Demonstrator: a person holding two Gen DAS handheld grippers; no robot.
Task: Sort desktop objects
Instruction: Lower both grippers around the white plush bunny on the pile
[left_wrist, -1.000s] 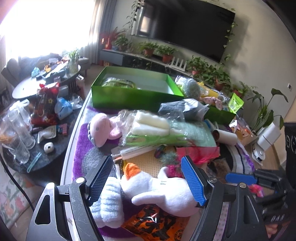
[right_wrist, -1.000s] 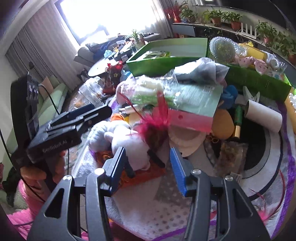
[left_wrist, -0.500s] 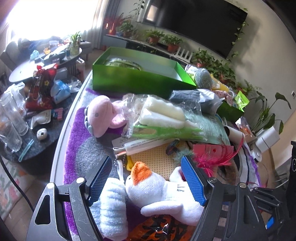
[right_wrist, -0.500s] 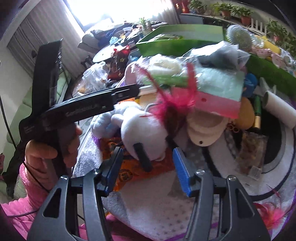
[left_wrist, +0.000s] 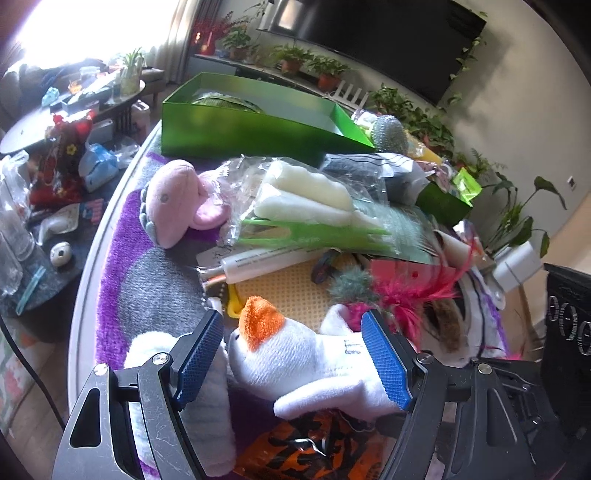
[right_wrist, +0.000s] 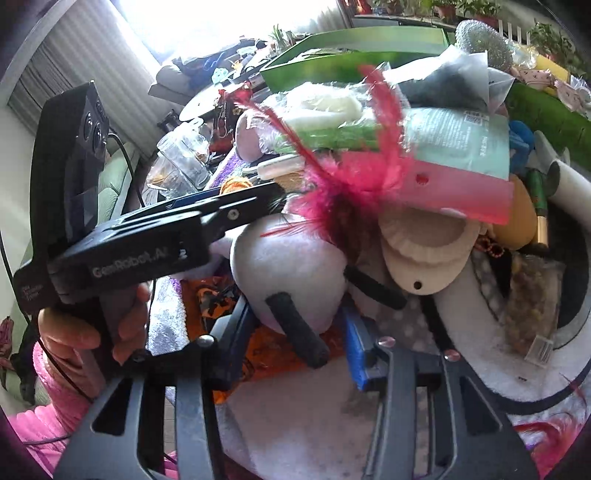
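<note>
A white plush toy (left_wrist: 310, 365) with an orange ear lies on a cluttered table, on an orange printed bag (left_wrist: 314, 446). The left gripper (left_wrist: 291, 362) straddles it with jaws spread wide, pads not pressing. The right gripper (right_wrist: 295, 332) has just been closing its jaws around the toy's rounded white end; whether the pads press it is unclear. A green box (left_wrist: 236, 129) sits behind the pile.
</note>
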